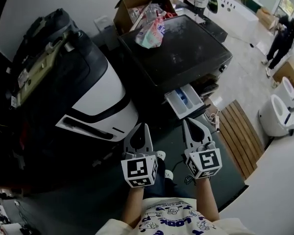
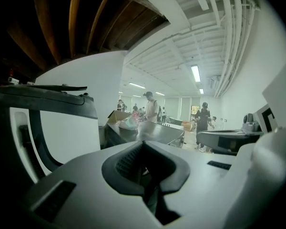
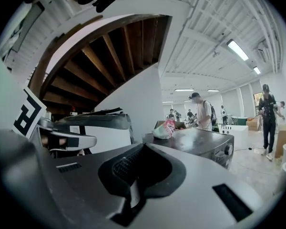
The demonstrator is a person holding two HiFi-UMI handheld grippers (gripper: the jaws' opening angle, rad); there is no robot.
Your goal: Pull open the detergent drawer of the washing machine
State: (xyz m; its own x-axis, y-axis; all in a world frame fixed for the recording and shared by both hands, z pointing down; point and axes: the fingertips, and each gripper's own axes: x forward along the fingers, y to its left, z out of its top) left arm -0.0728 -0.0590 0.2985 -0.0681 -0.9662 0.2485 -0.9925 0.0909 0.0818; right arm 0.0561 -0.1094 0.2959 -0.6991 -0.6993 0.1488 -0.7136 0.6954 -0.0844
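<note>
The right gripper [image 1: 188, 123] and left gripper [image 1: 144, 126] both have their jaws pressed together on nothing, held side by side close to the person. Just beyond the right tip, the detergent drawer [image 1: 184, 102] already stands pulled out of the washing machine [image 1: 186, 53], so the pull looks done; the sound course, I judge, is to keep both tips clear of the projecting tray. The white drawer shows compartments with a blue insert, while an open cardboard box [image 1: 125, 9] behind the machine holds jumbled packets.
</note>
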